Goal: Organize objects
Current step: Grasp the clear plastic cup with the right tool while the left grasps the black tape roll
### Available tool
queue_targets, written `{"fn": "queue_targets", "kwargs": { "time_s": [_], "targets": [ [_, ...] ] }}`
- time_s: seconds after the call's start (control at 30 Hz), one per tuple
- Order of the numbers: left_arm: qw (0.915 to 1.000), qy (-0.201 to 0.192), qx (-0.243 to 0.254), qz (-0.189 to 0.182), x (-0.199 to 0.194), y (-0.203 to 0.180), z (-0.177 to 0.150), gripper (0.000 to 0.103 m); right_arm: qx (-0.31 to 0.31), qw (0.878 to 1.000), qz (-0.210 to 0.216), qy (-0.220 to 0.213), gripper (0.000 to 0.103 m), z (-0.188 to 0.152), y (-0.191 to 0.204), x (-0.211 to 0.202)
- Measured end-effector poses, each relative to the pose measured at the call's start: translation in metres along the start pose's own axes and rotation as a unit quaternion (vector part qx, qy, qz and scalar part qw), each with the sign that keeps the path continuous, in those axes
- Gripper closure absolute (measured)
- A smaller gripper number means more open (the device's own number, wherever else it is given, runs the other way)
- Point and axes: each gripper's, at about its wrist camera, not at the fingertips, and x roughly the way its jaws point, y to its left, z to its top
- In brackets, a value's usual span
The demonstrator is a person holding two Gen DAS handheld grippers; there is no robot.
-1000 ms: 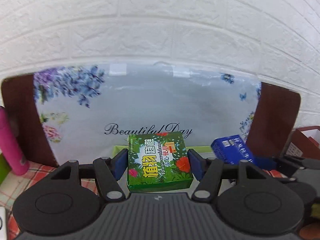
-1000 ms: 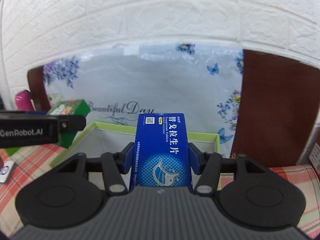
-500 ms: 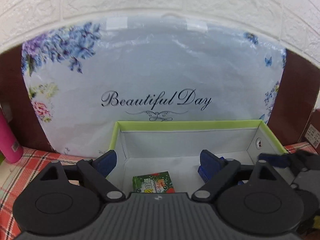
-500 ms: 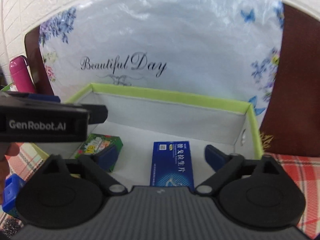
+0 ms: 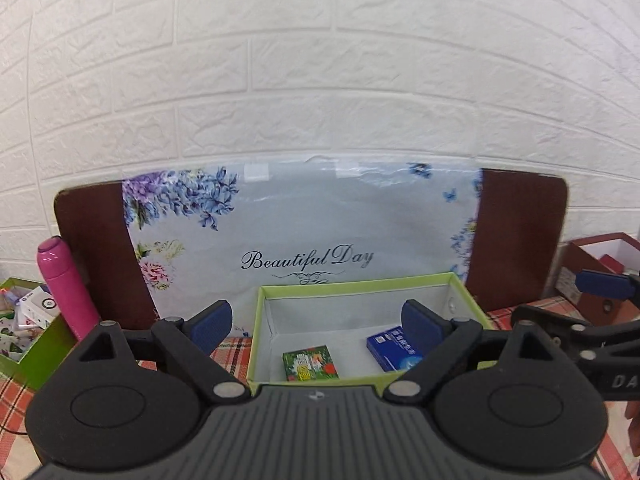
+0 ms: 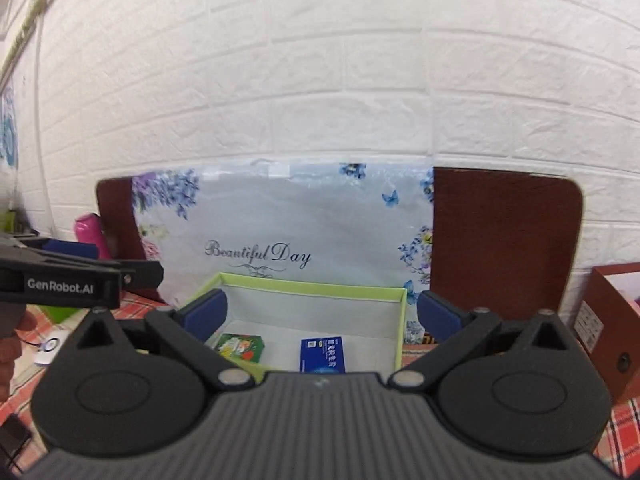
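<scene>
We take the green-rimmed box (image 5: pixel 360 284) on the counter (image 6: pixel 624 432) as our landmark. Its white floor carries two cartons lying flat and apart. The green carton (image 5: pixel 311 363), printed with leaves and flowers, lies toward the left side of the box; its lettering is too small for us to read. The blue carton (image 5: pixel 394 347) lies toward the right side of the box and bears a code square and white characters that we cannot make out.

Our left gripper (image 5: pixel 318 322) hovers in front of the box; its jaws are opening, already wide, with nothing between the blue pads (image 5: pixel 212 320). Our right gripper (image 6: pixel 320 314) hovers likewise in front of the box, jaws fully spread, nothing gripped.

Behind the box stands a floral panel (image 5: pixel 304 224) reading "Beautiful Day" in script. In the right wrist view, the side of the left gripper reads "GenRobot.AI". Left of the box stands a pink bottle (image 5: pixel 66 288). Right of the box sits a dark red box (image 6: pixel 616 320).
</scene>
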Motion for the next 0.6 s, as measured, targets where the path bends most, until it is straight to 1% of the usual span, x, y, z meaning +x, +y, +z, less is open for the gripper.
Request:
{"fn": "queue_targets", "kwargs": {
  "time_s": [0.13,0.23,0.33,0.4,0.47,0.5,0.6],
  "targets": [
    [0.9999,-0.005,0.013,-0.004,-0.036,-0.008,-0.023,0.006,-0.016,1.0,-0.008,-0.001,0.0,-0.021,0.008,-0.055],
    [0.9999,0.002,0.01,-0.008,-0.055,-0.012,-0.046,0.006,-0.012,1.0,-0.014,0.004,0.0,-0.043,0.011,-0.085],
    [0.9995,0.024,-0.014,-0.012,-0.067,-0.009,-0.072,0.006,-0.002,1.0,-0.009,0.017,0.0,-0.069,0.015,-0.107],
    [0.9979,0.049,-0.038,-0.018,-0.07,-0.005,-0.09,0.006,0.003,1.0,-0.005,0.026,0.0,-0.086,0.018,-0.119],
    [0.9959,0.072,-0.05,-0.02,-0.07,0.0,-0.109,0.006,0.008,0.999,0.01,0.04,0.0,-0.105,0.022,-0.129],
    [0.9954,0.079,-0.052,-0.016,-0.07,0.001,-0.117,0.006,0.012,0.999,0.02,0.049,0.0,-0.113,0.024,-0.131],
    [0.994,0.103,-0.038,0.005,-0.069,0.005,-0.14,0.006,0.02,0.995,0.051,0.082,0.0,-0.141,0.03,-0.138]
  ]
}}
